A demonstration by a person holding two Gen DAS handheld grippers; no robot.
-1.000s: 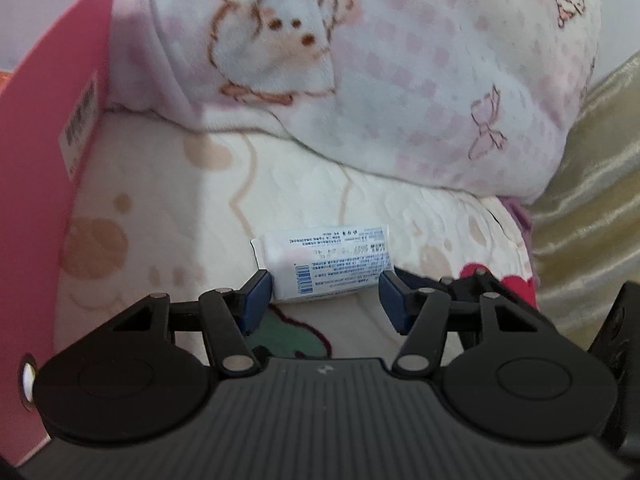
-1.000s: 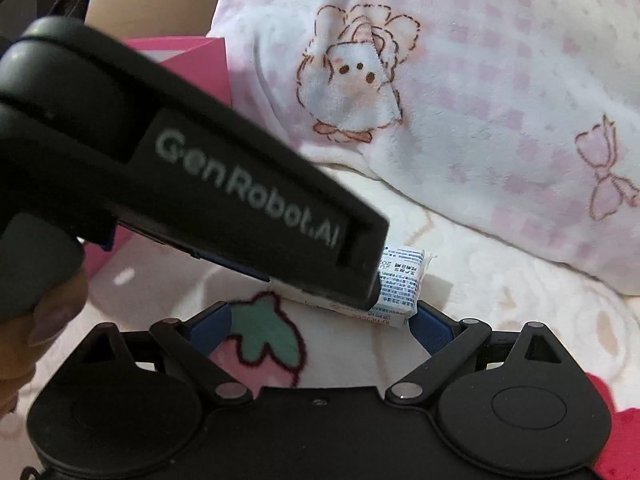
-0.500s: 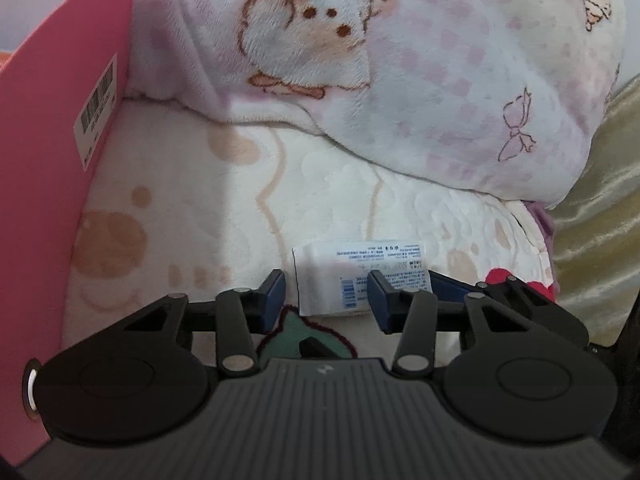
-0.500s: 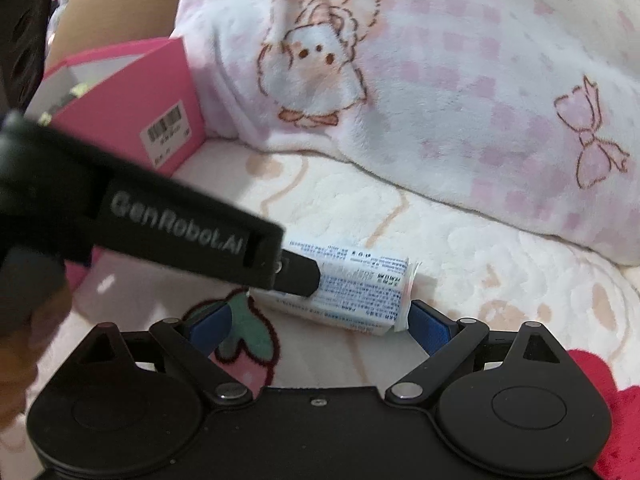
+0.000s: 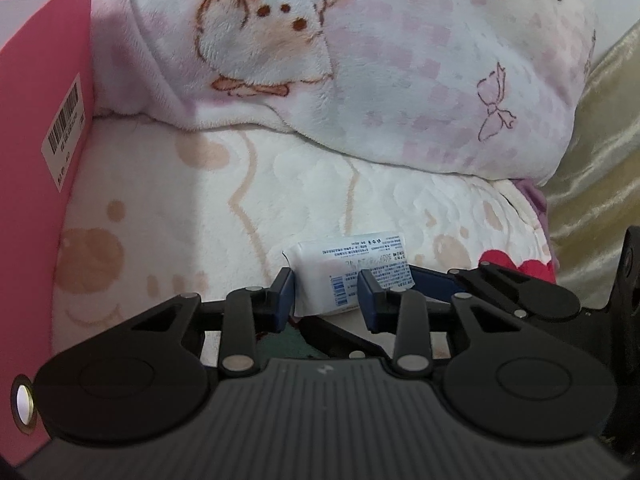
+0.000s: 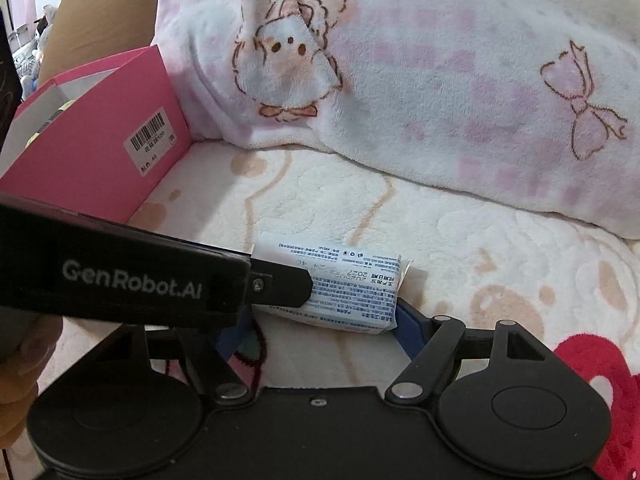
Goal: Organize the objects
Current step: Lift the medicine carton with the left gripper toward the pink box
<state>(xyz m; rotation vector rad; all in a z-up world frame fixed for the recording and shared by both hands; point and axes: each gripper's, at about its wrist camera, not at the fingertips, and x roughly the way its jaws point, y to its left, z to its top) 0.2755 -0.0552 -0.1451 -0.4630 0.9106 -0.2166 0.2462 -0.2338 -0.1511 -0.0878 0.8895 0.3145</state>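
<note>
Biggest thing in front of me is the fluffy pink blanket (image 5: 400, 80) with the little cartoon animal and bow prints, bunched up along the back. Under it is the cream bedspread (image 5: 180, 220) with peach blobs and a red patch off to my right. On my left stands the pink box (image 6: 100, 152), open at the top, barcode sticker on its side.

The thing I'm sorting is the small white packet (image 5: 348, 272) with blue print, lying flat on the bedspread, near the box but not touching it.

My left gripper (image 5: 326, 300) has just been closing and its blue pads are clenched on the near end of the packet. My right gripper (image 6: 316, 326) has also been closing in; its right pad sits right at the packet's far end, but the left pad is hidden behind my other gripper, so I can't tell if it's actually squeezing.
</note>
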